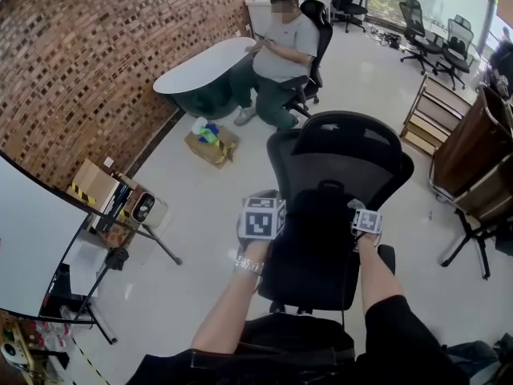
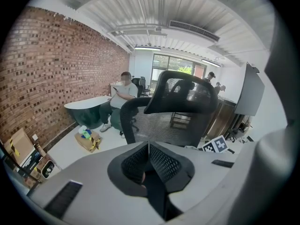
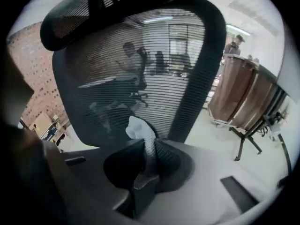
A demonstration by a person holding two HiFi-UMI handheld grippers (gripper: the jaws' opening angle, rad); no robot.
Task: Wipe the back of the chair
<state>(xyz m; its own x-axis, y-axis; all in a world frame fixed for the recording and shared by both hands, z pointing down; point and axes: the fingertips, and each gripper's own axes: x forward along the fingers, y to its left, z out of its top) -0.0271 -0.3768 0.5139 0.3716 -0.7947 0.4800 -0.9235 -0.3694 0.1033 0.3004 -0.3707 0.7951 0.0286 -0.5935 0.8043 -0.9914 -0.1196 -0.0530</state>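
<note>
Right tongs (image 3: 148, 149) are pinching a white cloth (image 3: 138, 128) between closed jaws, its bunched end poking up close to the mesh back of the chair (image 3: 140, 64); left tongs (image 2: 149, 148) are sitting shut on nothing, hovering at the back's other edge. Wiping well is probably calling for pressing the cloth flat against the mesh and sweeping in overlapping passes from the headrest (image 3: 75, 25) downward; the empty tongs could be steadying the frame, since a swivel chair is likely turning under pressure.
</note>
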